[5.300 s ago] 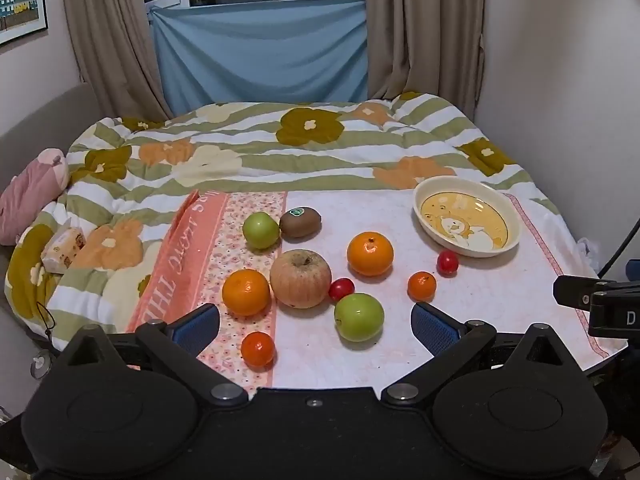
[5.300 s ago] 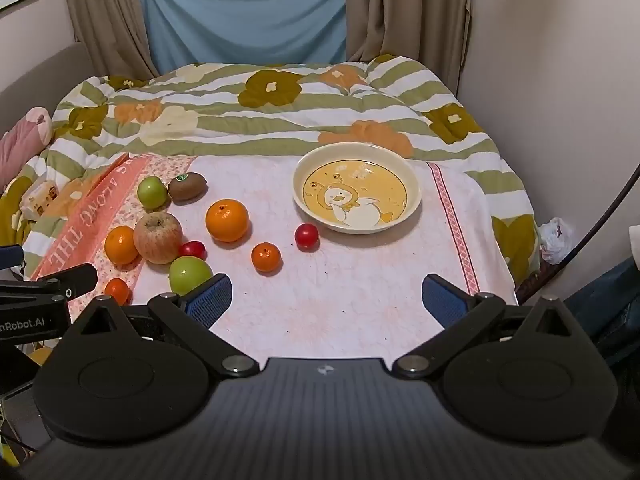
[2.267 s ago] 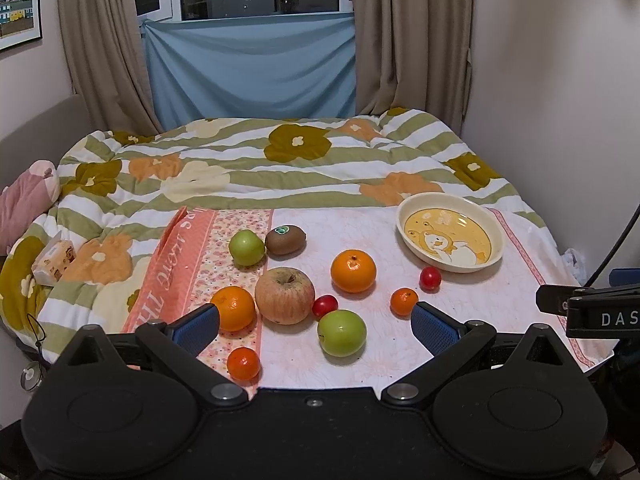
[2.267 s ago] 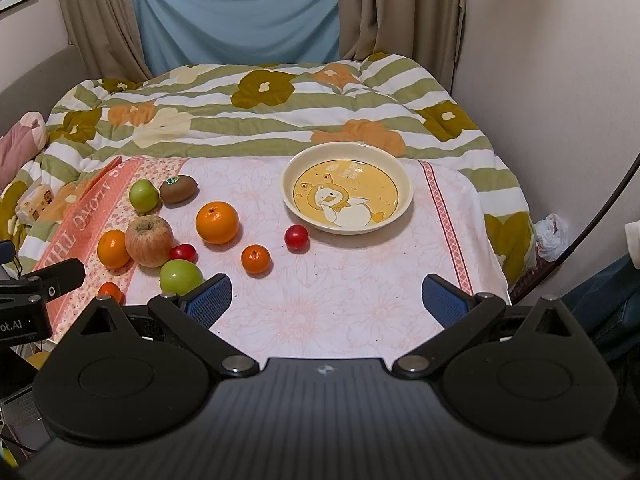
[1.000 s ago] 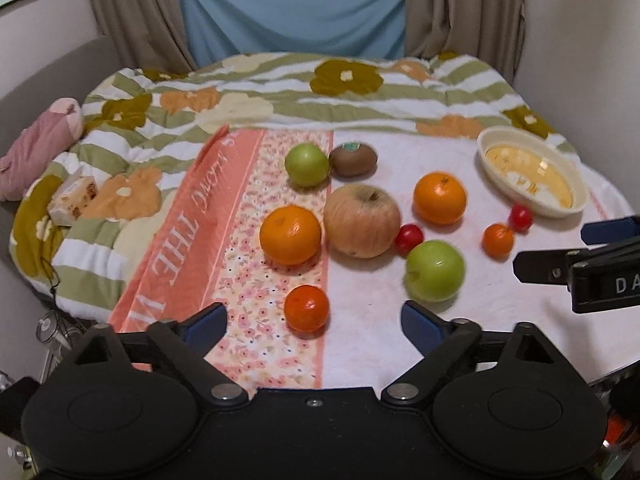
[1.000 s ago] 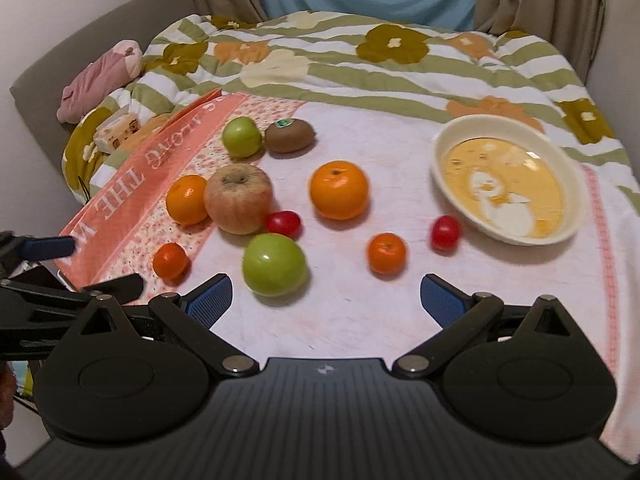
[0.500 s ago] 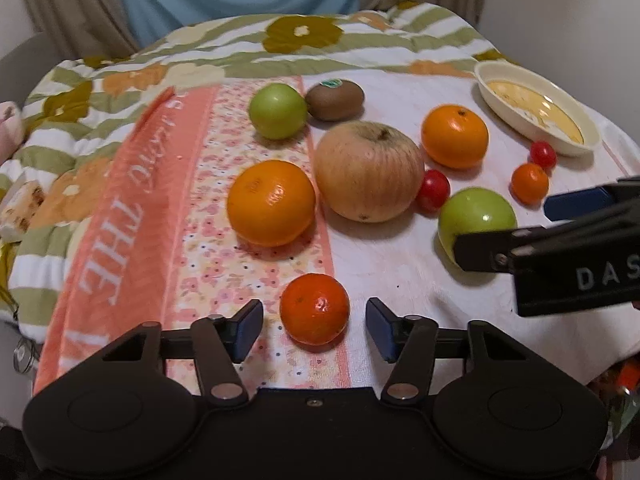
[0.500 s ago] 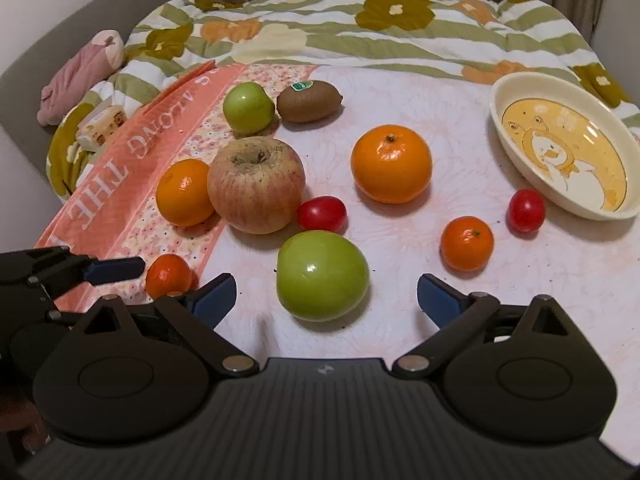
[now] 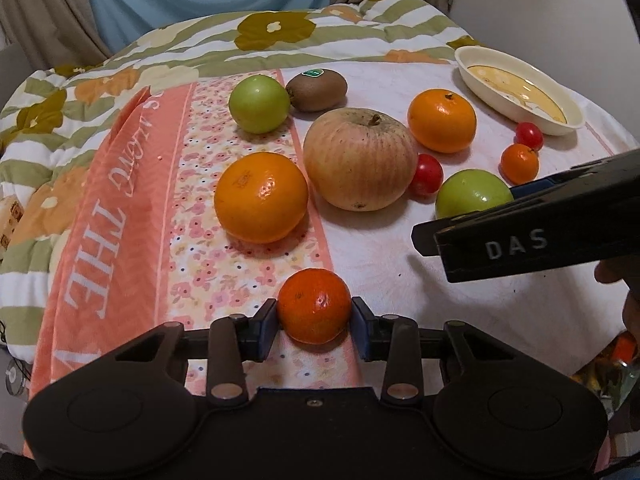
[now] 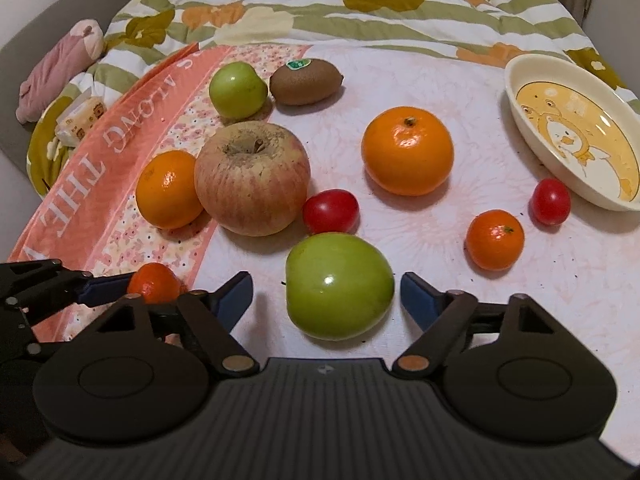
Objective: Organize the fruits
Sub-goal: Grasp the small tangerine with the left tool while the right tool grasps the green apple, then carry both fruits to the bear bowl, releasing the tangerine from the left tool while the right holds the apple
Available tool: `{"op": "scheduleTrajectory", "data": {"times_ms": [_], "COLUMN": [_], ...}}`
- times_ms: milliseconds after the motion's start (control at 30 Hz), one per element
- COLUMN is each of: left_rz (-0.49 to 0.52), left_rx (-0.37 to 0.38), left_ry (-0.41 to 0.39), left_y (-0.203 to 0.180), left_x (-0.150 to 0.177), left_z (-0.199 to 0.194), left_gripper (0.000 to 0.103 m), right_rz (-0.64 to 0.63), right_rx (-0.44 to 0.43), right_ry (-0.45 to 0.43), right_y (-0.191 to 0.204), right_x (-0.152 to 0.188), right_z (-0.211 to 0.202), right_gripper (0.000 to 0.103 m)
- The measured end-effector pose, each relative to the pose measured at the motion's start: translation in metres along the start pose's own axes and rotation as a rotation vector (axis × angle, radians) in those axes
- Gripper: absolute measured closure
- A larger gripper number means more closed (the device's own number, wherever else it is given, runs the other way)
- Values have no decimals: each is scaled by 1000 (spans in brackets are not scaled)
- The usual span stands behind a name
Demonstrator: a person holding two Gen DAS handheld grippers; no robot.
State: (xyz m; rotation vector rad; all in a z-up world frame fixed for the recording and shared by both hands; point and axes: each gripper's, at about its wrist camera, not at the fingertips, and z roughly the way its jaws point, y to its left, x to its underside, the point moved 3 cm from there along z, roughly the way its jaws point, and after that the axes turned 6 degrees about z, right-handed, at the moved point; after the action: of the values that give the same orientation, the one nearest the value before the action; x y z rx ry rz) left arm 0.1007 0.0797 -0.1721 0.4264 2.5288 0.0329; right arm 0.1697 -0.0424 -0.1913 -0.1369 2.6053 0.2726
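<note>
My left gripper is shut on a small tangerine that rests on the floral cloth; it also shows in the right wrist view. My right gripper is open with its pads on either side of a green apple, not touching it. That apple shows in the left wrist view behind the right gripper's finger. A cream duck bowl stands empty at the right.
On the cloth lie a big apple, two oranges, a second green apple, a kiwi, two cherry tomatoes and another small tangerine. A striped quilt lies behind.
Both grippers moved forward and down to the fruit. The left jaws closed on the small tangerine. The right jaws narrowed around the near green apple.
</note>
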Motion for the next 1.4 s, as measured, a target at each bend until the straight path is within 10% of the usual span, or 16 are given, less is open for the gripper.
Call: {"op": "scheduleTrajectory", "data": {"times_ms": [200, 800, 1400], "left_rz": [6, -12, 14], "left_rx": [12, 1, -2], "left_ry": [-6, -105, -235], "left_y": [6, 11, -70], "left_x": [2, -30, -135], "left_z": [-2, -43, -86], "left_gripper": [61, 61, 61], "right_rz": [-45, 35, 58], "right_rx": [70, 47, 17], "right_ry": [-8, -98, -245], "right_y": [5, 0, -129], "right_x": [1, -12, -70], "right_z": [4, -45, -138], "right_gripper": [32, 32, 32]}}
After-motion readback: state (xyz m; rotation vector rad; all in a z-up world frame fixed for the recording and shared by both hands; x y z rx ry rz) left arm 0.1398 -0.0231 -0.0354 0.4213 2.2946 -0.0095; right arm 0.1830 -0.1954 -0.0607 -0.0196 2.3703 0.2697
